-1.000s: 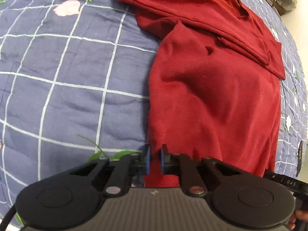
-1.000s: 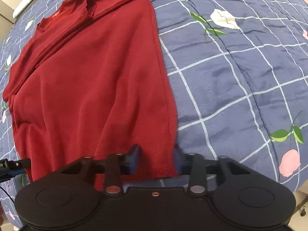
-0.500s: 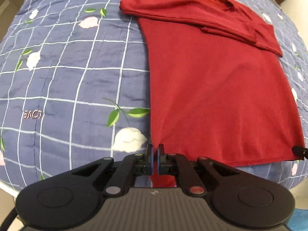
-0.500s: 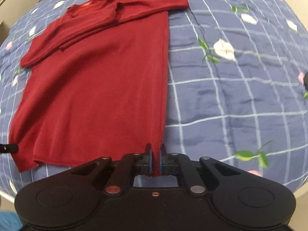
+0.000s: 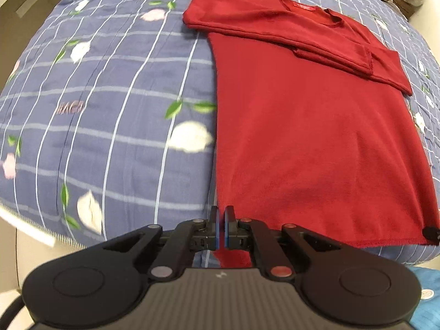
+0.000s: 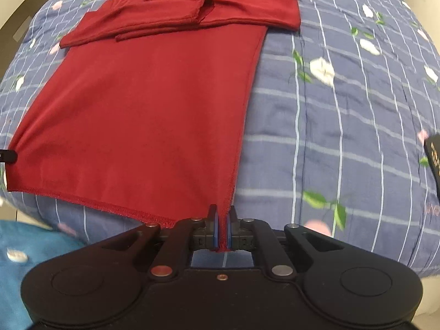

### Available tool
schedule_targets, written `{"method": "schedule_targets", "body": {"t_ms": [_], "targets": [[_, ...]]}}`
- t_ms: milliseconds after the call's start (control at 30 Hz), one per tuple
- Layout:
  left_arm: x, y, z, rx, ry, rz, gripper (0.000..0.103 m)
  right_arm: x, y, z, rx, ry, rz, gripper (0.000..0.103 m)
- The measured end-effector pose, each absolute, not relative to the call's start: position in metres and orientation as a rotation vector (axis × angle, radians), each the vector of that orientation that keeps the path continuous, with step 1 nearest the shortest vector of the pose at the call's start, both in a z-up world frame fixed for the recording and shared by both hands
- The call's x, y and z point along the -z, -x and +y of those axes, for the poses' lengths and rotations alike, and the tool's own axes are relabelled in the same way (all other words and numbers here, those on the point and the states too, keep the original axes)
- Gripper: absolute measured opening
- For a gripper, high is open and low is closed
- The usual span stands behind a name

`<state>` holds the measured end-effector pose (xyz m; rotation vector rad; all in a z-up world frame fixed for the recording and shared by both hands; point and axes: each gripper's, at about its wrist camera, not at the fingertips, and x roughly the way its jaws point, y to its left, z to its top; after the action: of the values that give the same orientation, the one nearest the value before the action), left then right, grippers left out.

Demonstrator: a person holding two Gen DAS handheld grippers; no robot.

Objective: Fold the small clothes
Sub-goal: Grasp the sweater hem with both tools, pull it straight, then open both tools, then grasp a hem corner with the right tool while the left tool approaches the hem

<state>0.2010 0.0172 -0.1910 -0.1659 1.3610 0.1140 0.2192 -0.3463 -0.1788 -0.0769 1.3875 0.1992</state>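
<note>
Both hem corners now pulled near and taut, red shirt [image 5: 316,137] flattened since a second ago, left gripper [image 5: 220,231] and right gripper [image 6: 222,229] each clamped on a corner, ready for upward fold.

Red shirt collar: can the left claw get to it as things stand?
Probably not right now. The left claw is shut on the hem corner of the red shirt, and the collar lies at the far end. Nothing blocks the way, though.

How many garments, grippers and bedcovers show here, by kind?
Red long-sleeved top: 1
Grippers: 2, the left gripper and right gripper, each shut on a bottom corner of the top
Blue checked floral quilt: 1
Total: 4
</note>
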Motion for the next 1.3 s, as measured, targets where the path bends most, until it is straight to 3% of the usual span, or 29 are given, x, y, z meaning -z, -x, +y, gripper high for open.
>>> {"method": "schedule_targets", "body": {"t_ms": [533,633,733,767,800,900,967,1100,1300], "targets": [[0.200,-0.183,0.012,-0.163,0.203,1.333,0.005,0.190,-0.190,-0.352,-0.204,0.064,1.382,0.008],[0.206,-0.180,0.013,-0.175,0.207,1.331,0.011,0.192,-0.187,-0.351,-0.187,0.066,1.376,0.013],[0.208,-0.174,0.014,-0.195,0.221,1.321,0.037,0.193,-0.182,-0.350,-0.178,0.087,1.357,0.023],[0.208,-0.171,0.014,-0.204,0.222,1.314,0.052,0.192,-0.179,-0.351,-0.172,0.087,1.345,0.026],[0.207,-0.168,0.013,-0.215,0.215,1.305,0.064,0.192,-0.177,-0.353,-0.164,0.080,1.334,0.032],[0.203,-0.157,0.009,-0.258,0.171,1.268,0.087,0.188,-0.169,-0.354,-0.134,0.085,1.294,0.062],[0.201,-0.151,0.005,-0.281,0.142,1.244,0.097,0.186,-0.161,-0.349,-0.126,0.136,1.254,0.071],[0.199,-0.140,-0.005,-0.320,0.073,1.217,0.102,0.186,-0.144,-0.334,-0.153,0.298,1.174,0.092],[0.203,-0.132,-0.021,-0.288,-0.039,1.210,0.102,0.199,-0.128,-0.304,-0.289,0.538,1.123,0.097]]}}
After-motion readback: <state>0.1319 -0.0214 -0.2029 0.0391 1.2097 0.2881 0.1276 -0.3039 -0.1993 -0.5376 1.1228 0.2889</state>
